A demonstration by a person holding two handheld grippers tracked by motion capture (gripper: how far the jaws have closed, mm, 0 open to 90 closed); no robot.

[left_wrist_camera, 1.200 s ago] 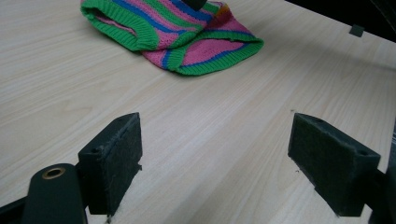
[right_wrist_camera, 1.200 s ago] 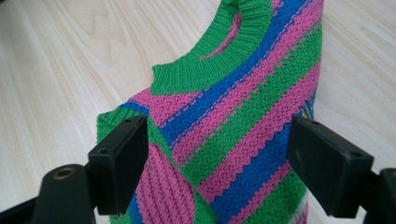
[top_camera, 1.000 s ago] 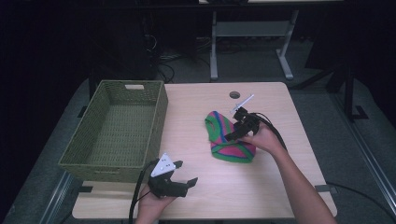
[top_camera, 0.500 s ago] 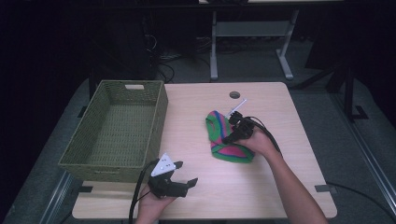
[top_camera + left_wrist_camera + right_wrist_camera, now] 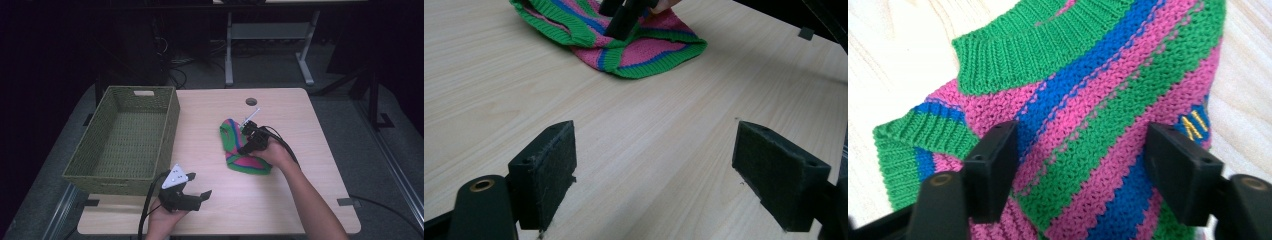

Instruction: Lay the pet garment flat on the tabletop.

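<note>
Along the table's (image 5: 300,210) left edge sits the green basket (image 5: 125,140), likely where the garment goes. Near the front edge the left gripper (image 5: 192,197) hovers, jaws wide and empty, waiting. Toward the table's right-centre the right gripper (image 5: 247,145) presses down onto the striped knit sweater (image 5: 235,150), jaws just been closing, fabric between them, not yet pinched.

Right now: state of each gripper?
Left gripper: open, nothing between the fingers, over bare table.
Right gripper: open, has just been closing, fingers down astride the striped sweater, not yet clamped.
</note>
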